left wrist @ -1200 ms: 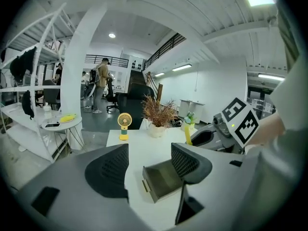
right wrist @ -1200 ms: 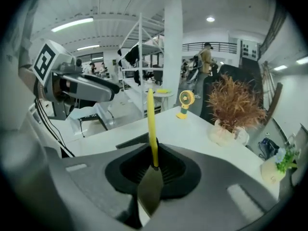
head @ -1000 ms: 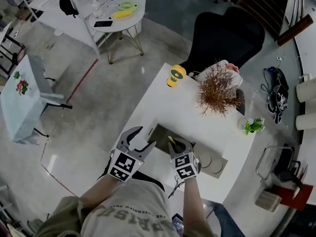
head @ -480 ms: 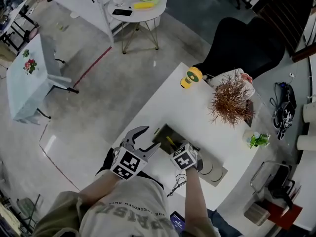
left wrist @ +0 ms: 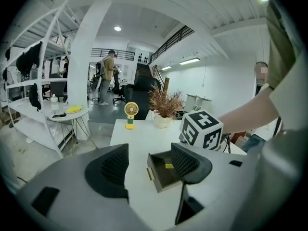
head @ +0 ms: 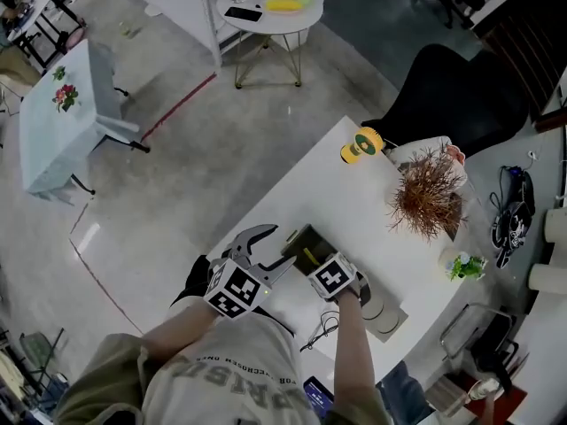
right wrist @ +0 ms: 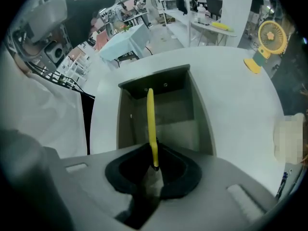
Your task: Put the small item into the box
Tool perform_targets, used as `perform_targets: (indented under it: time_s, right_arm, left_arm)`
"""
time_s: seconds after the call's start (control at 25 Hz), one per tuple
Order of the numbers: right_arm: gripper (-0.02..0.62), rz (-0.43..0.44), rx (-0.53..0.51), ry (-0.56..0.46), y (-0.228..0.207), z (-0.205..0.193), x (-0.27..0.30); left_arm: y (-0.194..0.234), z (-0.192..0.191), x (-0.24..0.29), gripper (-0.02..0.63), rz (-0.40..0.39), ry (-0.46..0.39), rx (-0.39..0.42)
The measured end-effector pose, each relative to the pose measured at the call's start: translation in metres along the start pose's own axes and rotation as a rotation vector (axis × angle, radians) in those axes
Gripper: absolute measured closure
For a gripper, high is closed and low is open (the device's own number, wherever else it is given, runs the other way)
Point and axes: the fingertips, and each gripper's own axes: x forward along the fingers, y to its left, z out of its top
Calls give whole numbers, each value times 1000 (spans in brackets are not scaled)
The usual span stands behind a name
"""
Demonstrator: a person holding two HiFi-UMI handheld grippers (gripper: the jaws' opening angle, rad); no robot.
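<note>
The box [head: 299, 237] is a dark open tray on the white table [head: 354, 193], also seen in the right gripper view as the box [right wrist: 129, 124]. My right gripper [head: 315, 260] is shut on a thin yellow stick [right wrist: 150, 121], which points forward and down into the box. The same yellow stick [head: 308, 255] shows inside the box rim in the head view. My left gripper [head: 267, 250] stands open just left of the box, nothing between its jaws. In the left gripper view the box [left wrist: 161, 176] sits between the open jaws' line of sight, with the right gripper's marker cube [left wrist: 201, 129] behind it.
A yellow desk fan [head: 361, 144] stands at the table's far end, a dried brown plant [head: 429, 193] and a small green plant [head: 466, 266] to the right. A black chair [head: 465, 96] is behind the table. A cable [head: 322, 329] hangs at the near edge.
The head view has shifted, so the table sits further right. The right gripper has stayed shut on the yellow stick over the box; the left gripper stays open beside it.
</note>
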Motion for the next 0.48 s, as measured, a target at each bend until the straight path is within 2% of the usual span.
perform_targets:
  time_s: [0.08,0.28,0.48]
  right_arm:
    - [548,-24,-32,-12,-7,6,3]
    - [548,35,5,23,0,3,2]
    - [548,-35,-10,73,-21,-6,-2]
  left_arm:
    - [2,0,0,339,1,0,-3]
    - [5,-3,-1,339,7,4,-12]
    - [7,-5,-1,339,5,8,-15]
